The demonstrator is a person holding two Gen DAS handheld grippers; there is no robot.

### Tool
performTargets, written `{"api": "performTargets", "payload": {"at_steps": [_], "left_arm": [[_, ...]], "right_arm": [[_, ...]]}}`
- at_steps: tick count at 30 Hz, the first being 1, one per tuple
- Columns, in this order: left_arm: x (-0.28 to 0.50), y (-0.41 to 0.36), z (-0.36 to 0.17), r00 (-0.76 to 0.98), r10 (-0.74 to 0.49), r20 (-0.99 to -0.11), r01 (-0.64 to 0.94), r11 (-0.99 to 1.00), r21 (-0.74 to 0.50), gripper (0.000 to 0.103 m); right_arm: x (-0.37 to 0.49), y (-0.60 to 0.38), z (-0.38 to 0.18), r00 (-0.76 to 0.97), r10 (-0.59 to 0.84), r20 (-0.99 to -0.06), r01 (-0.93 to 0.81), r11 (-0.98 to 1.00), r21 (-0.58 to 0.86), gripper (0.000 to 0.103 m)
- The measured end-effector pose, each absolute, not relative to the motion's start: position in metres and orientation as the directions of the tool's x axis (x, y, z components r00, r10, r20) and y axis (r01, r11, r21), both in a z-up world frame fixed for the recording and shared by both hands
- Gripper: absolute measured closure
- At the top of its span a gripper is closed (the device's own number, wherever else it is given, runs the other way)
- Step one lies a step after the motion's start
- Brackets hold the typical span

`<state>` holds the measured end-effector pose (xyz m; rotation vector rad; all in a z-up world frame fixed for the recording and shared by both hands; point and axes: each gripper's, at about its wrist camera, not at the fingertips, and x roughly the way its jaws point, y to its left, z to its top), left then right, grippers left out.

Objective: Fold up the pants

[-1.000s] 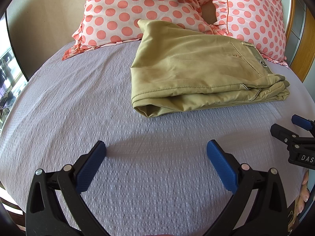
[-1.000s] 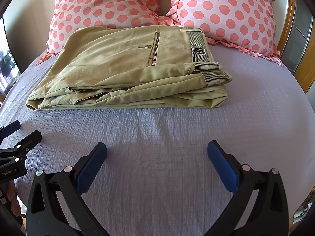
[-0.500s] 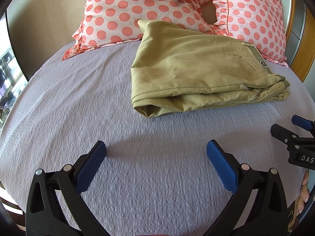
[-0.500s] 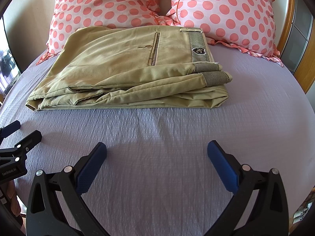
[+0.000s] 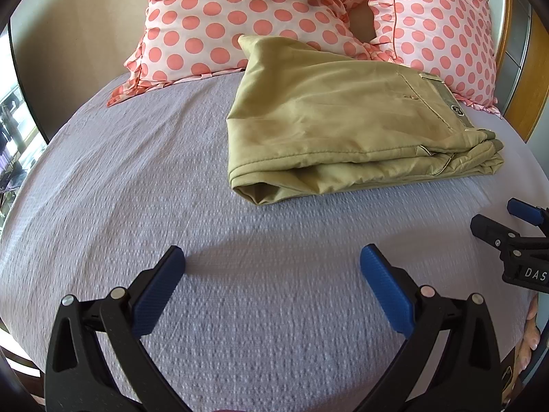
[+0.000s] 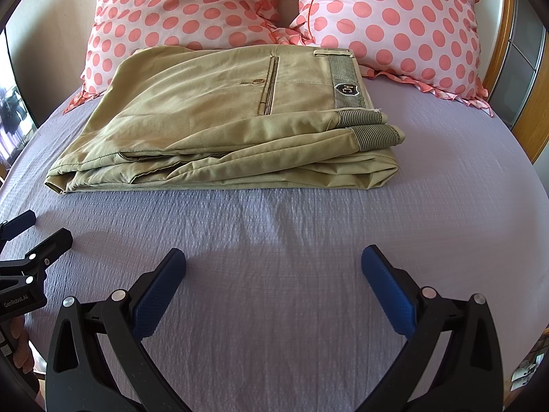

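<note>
Basically no change from a second ago: same poses, same layout. Folded khaki cotton pants (image 6: 223, 127) lie as a flat stack on the lavender textured bedsheet (image 6: 274, 240), their far edge against two pink polka-dot pillows (image 6: 387, 17). Striped waistband with a dark badge (image 6: 345, 90) faces up at the right end. Left gripper (image 5: 272, 285) hovers over bare sheet, jaws spread wide, holding nothing. Right gripper (image 6: 273, 285) likewise, jaws released, empty. Both sit well short of the pants, side by side.
</note>
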<state>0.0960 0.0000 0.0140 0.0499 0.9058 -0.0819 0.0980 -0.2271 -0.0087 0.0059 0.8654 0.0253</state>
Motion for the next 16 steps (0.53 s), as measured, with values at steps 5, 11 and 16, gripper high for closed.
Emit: {"api": "performTargets", "payload": {"at_steps": [5, 11, 16], "left_arm": [[0.0955, -0.0009, 0.0137, 0.617, -0.049, -0.786, 0.092, 0.996, 0.009, 0.002], [0.0964, -0.0006, 0.0136, 0.618, -0.05, -0.785, 0.093, 0.996, 0.01, 0.002], [0.0963, -0.0008, 0.0136, 0.618, -0.05, -0.785, 0.092, 0.996, 0.009, 0.002]], "right_arm": [[0.098, -0.2271, -0.0087, 0.648, 0.024, -0.761, -0.019, 1.0, 0.016, 0.001], [0.0981, -0.2272, -0.0087, 0.648, 0.024, -0.761, -0.019, 1.0, 0.016, 0.001], [0.0982, -0.227, -0.0087, 0.648, 0.024, -0.761, -0.019, 1.0, 0.016, 0.001]]}}
